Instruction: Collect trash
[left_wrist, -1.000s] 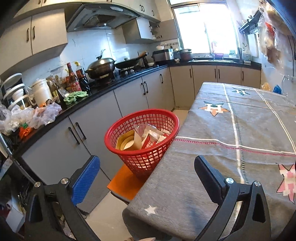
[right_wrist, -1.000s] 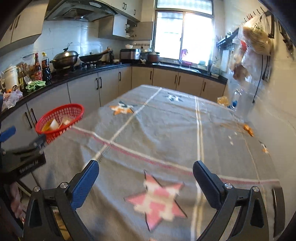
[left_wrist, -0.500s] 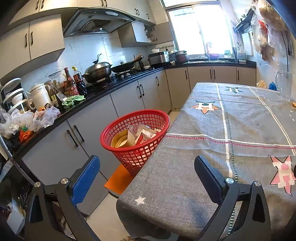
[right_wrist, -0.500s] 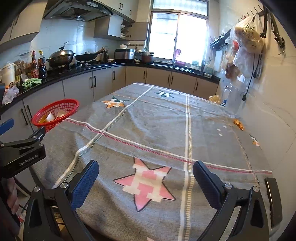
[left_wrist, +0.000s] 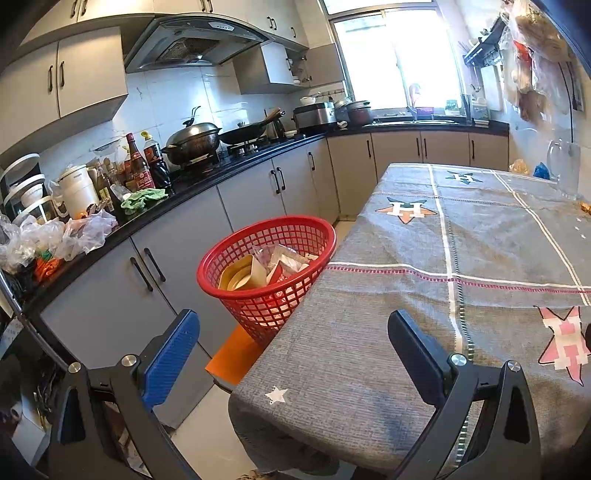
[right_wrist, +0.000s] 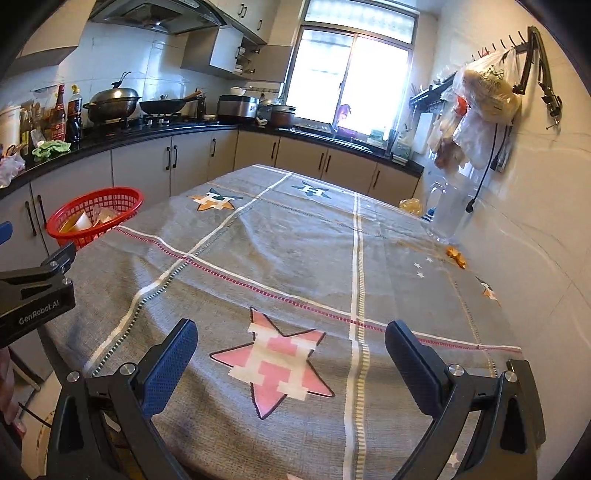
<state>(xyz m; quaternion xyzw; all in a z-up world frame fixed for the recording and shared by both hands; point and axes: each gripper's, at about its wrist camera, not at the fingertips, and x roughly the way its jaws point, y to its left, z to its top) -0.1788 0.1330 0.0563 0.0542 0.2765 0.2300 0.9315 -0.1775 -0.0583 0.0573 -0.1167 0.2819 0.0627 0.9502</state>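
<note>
A red mesh basket (left_wrist: 271, 236) (right_wrist: 96, 201) stands on an orange stool beside the table's left edge, holding a paper cup and several wrappers (left_wrist: 264, 267). My left gripper (left_wrist: 293, 345) is open and empty, hovering over the table's near left corner, short of the basket. Over the pink star on the grey tablecloth (right_wrist: 295, 258), my right gripper (right_wrist: 291, 352) is also open and empty. Orange scraps (right_wrist: 456, 256) lie on the cloth at the far right beside a clear jug (right_wrist: 445, 210). The left gripper's body (right_wrist: 35, 295) shows at the left edge of the right wrist view.
A black counter (left_wrist: 207, 177) with grey cabinets runs along the left and back, crowded with bottles, a wok, pots and plastic bags. Bags hang from wall hooks (right_wrist: 484, 96) at the right. A narrow floor strip (left_wrist: 207, 424) separates table and cabinets.
Both grippers have drawn back toward the table's near end and risen a little; the basket and tabletop look farther away. Both stay open and empty.
</note>
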